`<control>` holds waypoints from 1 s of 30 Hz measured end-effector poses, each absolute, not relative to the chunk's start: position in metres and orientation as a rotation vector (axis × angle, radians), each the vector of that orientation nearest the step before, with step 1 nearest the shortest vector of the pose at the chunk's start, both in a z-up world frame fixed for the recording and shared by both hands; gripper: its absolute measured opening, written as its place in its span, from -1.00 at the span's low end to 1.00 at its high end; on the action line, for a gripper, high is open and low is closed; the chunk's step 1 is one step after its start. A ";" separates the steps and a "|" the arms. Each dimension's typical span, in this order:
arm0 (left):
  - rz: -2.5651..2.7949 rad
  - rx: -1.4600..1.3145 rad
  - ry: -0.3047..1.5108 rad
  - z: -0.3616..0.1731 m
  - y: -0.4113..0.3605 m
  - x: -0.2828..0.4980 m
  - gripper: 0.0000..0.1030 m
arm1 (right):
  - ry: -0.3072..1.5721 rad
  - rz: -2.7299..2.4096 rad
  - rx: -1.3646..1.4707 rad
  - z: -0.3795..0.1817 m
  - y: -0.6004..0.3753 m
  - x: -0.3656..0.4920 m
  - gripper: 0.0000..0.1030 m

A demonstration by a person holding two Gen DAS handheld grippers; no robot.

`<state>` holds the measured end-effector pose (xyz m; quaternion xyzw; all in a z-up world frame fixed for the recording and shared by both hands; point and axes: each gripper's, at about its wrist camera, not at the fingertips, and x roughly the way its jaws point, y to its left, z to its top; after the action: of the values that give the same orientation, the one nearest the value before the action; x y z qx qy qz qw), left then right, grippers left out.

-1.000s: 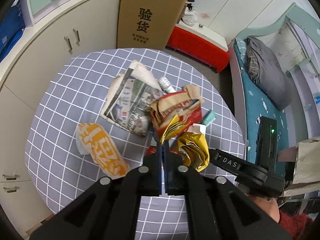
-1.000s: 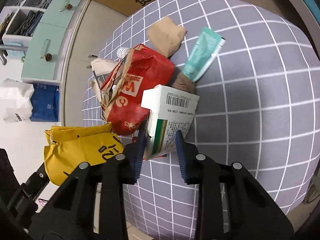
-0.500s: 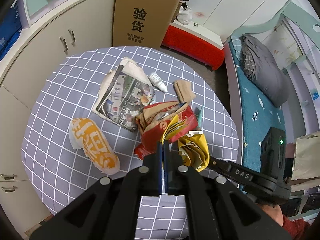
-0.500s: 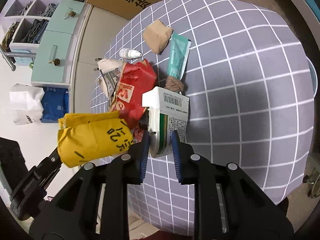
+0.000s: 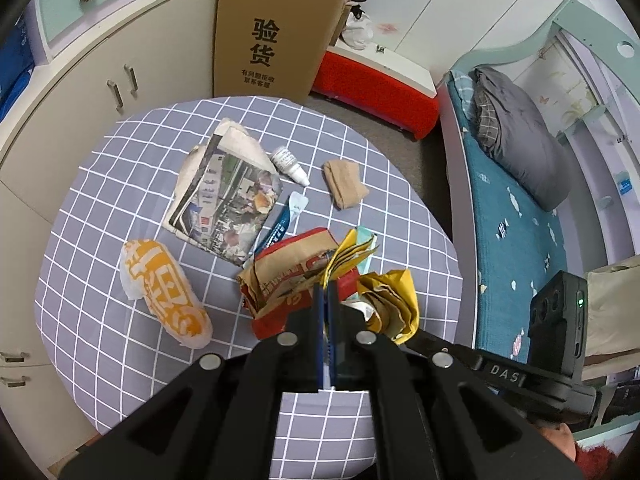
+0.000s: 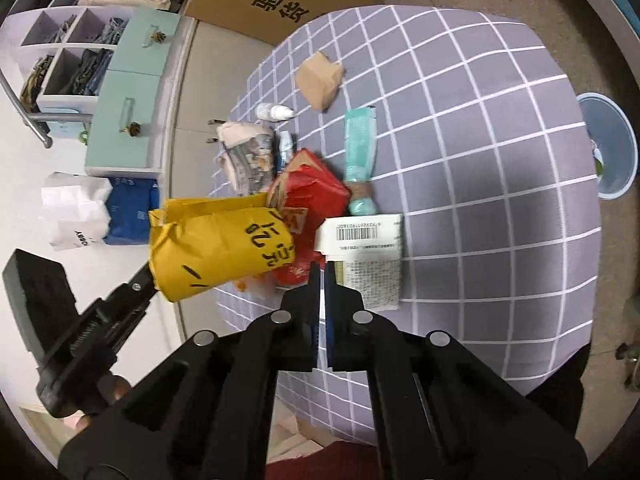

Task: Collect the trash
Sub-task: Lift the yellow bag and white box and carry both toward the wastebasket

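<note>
My left gripper (image 5: 328,292) is shut on a crumpled yellow wrapper (image 5: 390,300), held above the round checked table (image 5: 120,160); the wrapper also shows in the right wrist view (image 6: 220,248). My right gripper (image 6: 322,270) is shut on the edge of a white carton with a barcode (image 6: 368,256), lifted above the table. A red and brown paper bag (image 5: 288,280) lies below both. A newspaper (image 5: 228,200), an orange and white wrapper (image 5: 164,288), a small white bottle (image 5: 288,164), a tan wad (image 5: 344,184), a teal packet (image 6: 360,152) and a blue sachet (image 5: 284,224) lie on the table.
A blue waste bin (image 6: 612,152) stands on the floor right of the table. A tall cardboard box (image 5: 276,28) and white cabinets (image 5: 100,80) stand behind the table. A red chest (image 5: 376,92) and a bed (image 5: 520,184) are to the right.
Both grippers have risen away from the table. The right gripper's jaws have closed tighter on the white carton and lifted it. The left gripper still holds the yellow wrapper.
</note>
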<state>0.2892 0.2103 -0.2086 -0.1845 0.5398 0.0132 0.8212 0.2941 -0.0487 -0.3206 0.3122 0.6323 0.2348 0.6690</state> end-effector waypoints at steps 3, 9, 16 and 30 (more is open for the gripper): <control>0.060 -0.406 1.147 -0.212 0.211 0.286 -0.97 | 1.421 0.513 0.618 -0.320 -0.047 0.297 -0.94; 0.148 -0.471 1.172 -0.226 0.227 0.274 -0.97 | 1.417 0.516 0.491 -0.325 -0.037 0.300 -0.92; 0.186 -0.486 1.176 -0.230 0.233 0.264 -0.97 | 1.411 0.501 0.344 -0.335 -0.007 0.300 0.11; 0.120 -0.412 1.204 -0.234 0.217 0.259 -0.97 | 1.490 0.450 0.373 -0.370 0.000 0.303 0.01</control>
<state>0.2592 0.2170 -0.2338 -0.1923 0.5616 0.0561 0.8028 0.3033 -0.0004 -0.3704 0.1671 0.6679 0.2016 0.6967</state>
